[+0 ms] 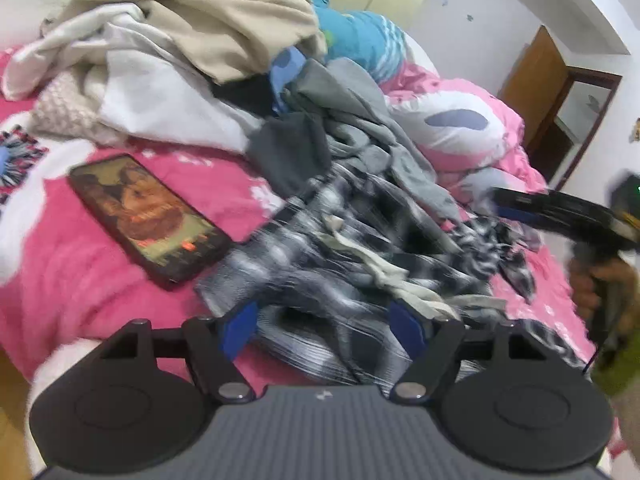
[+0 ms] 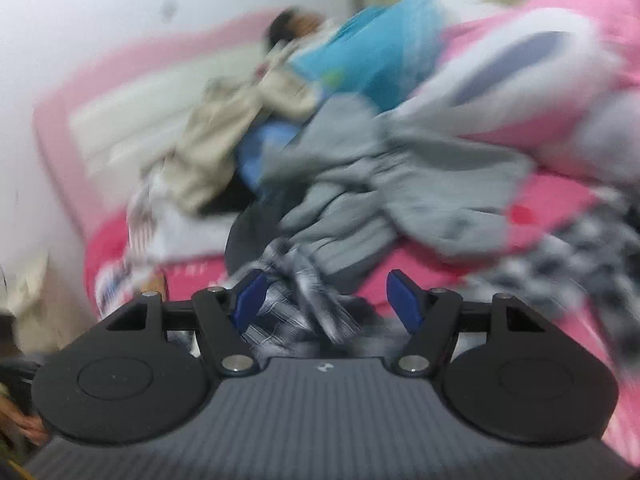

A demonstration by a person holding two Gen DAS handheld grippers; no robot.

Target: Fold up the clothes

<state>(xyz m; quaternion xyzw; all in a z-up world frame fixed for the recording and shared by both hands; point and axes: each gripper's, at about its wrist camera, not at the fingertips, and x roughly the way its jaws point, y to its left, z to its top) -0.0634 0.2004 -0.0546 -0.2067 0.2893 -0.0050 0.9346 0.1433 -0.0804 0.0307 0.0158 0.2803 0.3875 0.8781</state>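
A black-and-white plaid garment (image 1: 360,248) lies crumpled on the pink bed cover (image 1: 60,272). My left gripper (image 1: 324,328) is open just above its near edge, the blue pads apart with the cloth lying loose between them. My right gripper (image 1: 504,204) reaches in from the right over the garment's far end, held by a hand. In the blurred right wrist view the right gripper (image 2: 326,300) is open, with a twist of the plaid garment (image 2: 304,300) below and between its fingers. A grey garment (image 1: 360,120) is heaped behind the plaid one.
A phone (image 1: 148,216) with a lit screen lies on the cover to the left. Beige (image 1: 224,28) and white (image 1: 152,92) clothes are piled at the back. A pink-and-white duvet (image 1: 452,120) and a blue cushion (image 1: 360,36) sit to the right. A wooden door (image 1: 536,80) stands beyond.
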